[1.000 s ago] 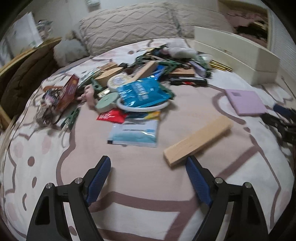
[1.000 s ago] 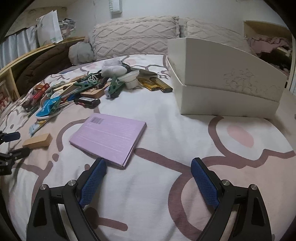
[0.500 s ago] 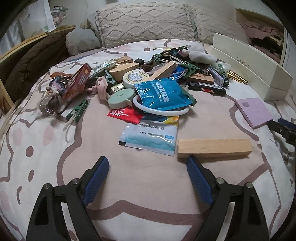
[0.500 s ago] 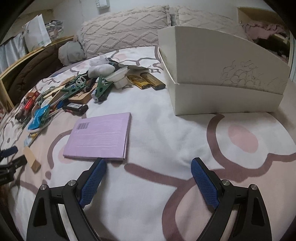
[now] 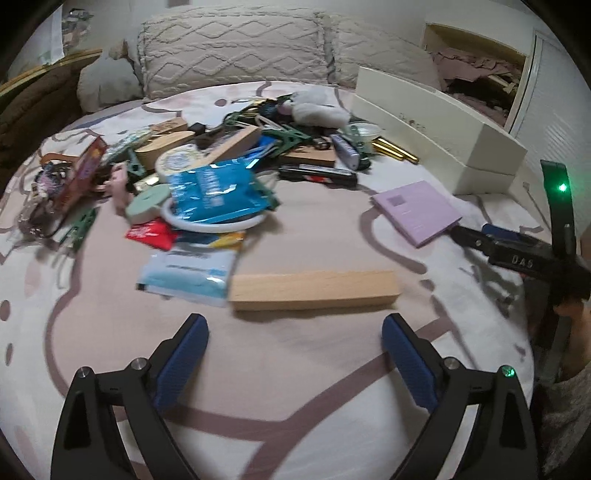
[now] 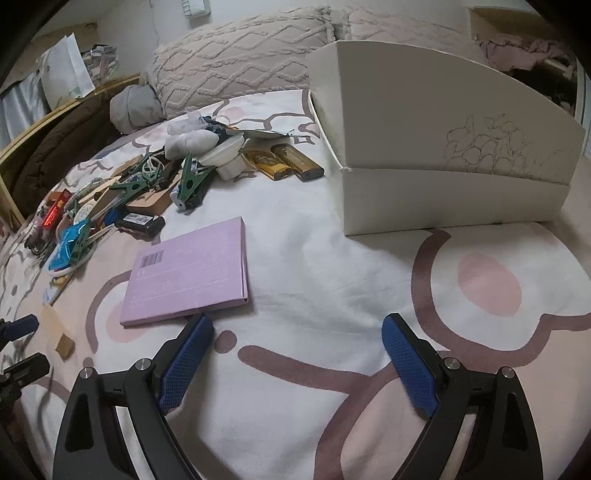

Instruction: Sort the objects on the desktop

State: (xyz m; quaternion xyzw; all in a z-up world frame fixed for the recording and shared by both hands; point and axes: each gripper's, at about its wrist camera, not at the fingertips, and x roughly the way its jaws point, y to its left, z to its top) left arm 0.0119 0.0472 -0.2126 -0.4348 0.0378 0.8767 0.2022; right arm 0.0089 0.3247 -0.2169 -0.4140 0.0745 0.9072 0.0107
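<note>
Pale matt wood block [image 5: 314,290]; glossy blue foil pouch [image 5: 216,194]; soft printed cloth bedspread [image 6: 314,240].

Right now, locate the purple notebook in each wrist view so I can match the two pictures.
Left wrist view: the purple notebook lies right of centre, beyond the wooden block, with the right gripper at its near corner.
Right wrist view: the purple notebook lies left of centre, just beyond the left fingertip of the right gripper.
Shared landmark: the cream box, beyond the notebook in both.

Patterned bedspread [image 5: 295,369], knitted pillows [image 5: 236,48], pale wall [image 6: 147,18]
</note>
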